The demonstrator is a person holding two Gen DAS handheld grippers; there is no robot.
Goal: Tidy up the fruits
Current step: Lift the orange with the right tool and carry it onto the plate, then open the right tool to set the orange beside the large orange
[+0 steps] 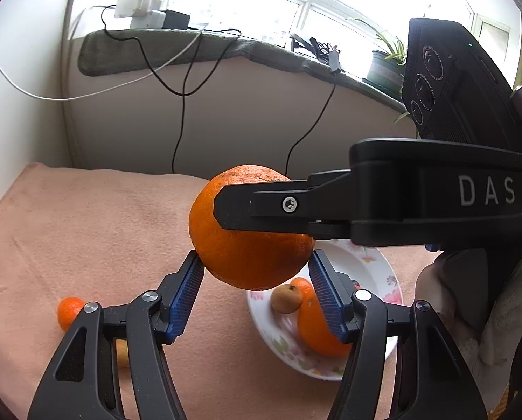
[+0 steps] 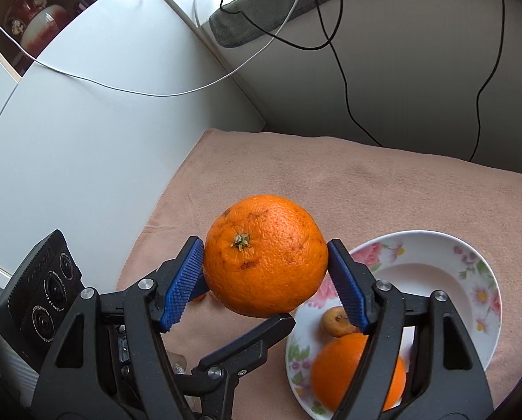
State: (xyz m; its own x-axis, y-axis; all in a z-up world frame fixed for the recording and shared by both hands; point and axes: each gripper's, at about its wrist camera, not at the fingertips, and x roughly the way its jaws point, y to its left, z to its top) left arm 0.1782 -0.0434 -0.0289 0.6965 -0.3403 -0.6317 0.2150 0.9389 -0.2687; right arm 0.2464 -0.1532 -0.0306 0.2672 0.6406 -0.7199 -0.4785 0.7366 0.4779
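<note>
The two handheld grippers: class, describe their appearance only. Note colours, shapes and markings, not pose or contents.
Both the left gripper and the right gripper have matte black angular linkage arms joined by round silver pivot pins. Their fingers carry ribbed blue pads. The right gripper's body, seen from the left wrist, bears white letters "DAS" and a silver star-head screw, with a black three-lens camera block above.

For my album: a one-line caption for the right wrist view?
Both grippers clasp a large orange above a flowered plate.
</note>
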